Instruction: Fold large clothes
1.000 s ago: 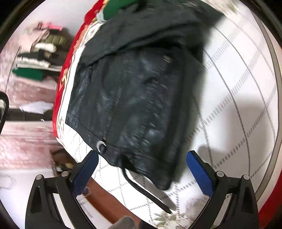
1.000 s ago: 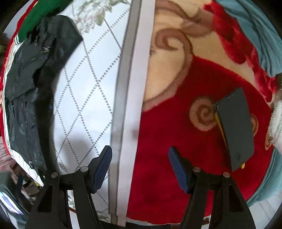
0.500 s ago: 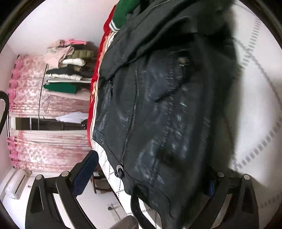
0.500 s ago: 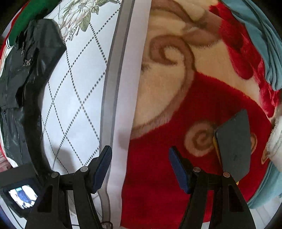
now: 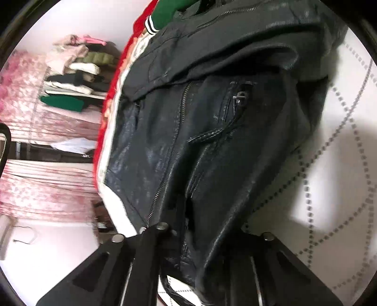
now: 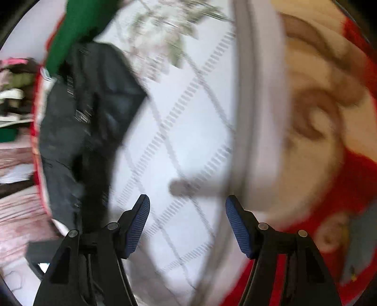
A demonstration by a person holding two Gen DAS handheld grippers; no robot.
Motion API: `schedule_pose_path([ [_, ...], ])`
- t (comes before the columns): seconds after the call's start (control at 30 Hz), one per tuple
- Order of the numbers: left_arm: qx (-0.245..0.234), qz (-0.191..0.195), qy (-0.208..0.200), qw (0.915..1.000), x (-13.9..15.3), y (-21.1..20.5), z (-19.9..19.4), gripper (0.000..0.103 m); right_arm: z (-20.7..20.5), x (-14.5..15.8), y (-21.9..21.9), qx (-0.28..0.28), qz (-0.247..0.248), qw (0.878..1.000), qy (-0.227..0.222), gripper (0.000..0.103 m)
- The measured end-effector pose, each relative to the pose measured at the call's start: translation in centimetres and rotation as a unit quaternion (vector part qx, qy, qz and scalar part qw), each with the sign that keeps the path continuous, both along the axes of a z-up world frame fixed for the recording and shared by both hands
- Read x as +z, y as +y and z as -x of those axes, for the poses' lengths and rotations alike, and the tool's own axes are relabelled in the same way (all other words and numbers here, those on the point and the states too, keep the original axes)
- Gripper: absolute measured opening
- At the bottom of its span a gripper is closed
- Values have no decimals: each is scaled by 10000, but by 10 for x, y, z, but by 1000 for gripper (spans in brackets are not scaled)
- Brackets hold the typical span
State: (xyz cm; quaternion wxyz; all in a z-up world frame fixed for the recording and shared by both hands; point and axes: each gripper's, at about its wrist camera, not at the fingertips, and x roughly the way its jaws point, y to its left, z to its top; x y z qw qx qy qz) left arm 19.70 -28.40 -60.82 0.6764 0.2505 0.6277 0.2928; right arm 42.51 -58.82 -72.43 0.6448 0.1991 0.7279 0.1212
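A black leather jacket (image 5: pixel 188 141) with a zip down its front lies on the white quilted sheet (image 5: pixel 329 164). My left gripper (image 5: pixel 212 237) is at the jacket's lower hem. Its jaws are closing, with bunched leather between them that hides the pads. In the right wrist view the same jacket (image 6: pixel 82 129) lies at the left, blurred. My right gripper (image 6: pixel 187 211) hangs open over the bare sheet (image 6: pixel 188 129), to the right of the jacket and apart from it, with nothing between its fingers.
A green garment (image 5: pixel 165 11) lies beyond the jacket's collar. A red and cream blanket (image 6: pixel 341 164) covers the bed to the right of the sheet. Past the bed's left edge stand a stack of folded clothes (image 5: pixel 77 77) and pink curtains (image 5: pixel 35 188).
My left gripper moved forward onto the jacket's hem and its jaws came together on the leather. My right gripper swung left over the sheet, and the dark phone left its view.
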Motion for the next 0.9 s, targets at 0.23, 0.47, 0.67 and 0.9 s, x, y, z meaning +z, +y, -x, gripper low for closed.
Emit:
schedule_pose_path([
  [0.23, 59, 267, -87, 9996, 17, 6, -4, 7, -24, -36, 36, -870, -2561, 9627, 77, 69],
  [0.47, -26, 392, -65, 9992, 24, 13, -6, 7, -22, -74, 84, -1890, -3405, 9201, 418, 30],
  [0.67, 14, 750, -238, 9969, 46, 26, -9, 7, -10, -65, 92, -2472, -3504, 9026, 367, 19],
  [0.9, 26, 1492, -495, 9876, 89, 68, -17, 6, -8, 12, 106, -2533, -3021, 9190, 7, 16],
])
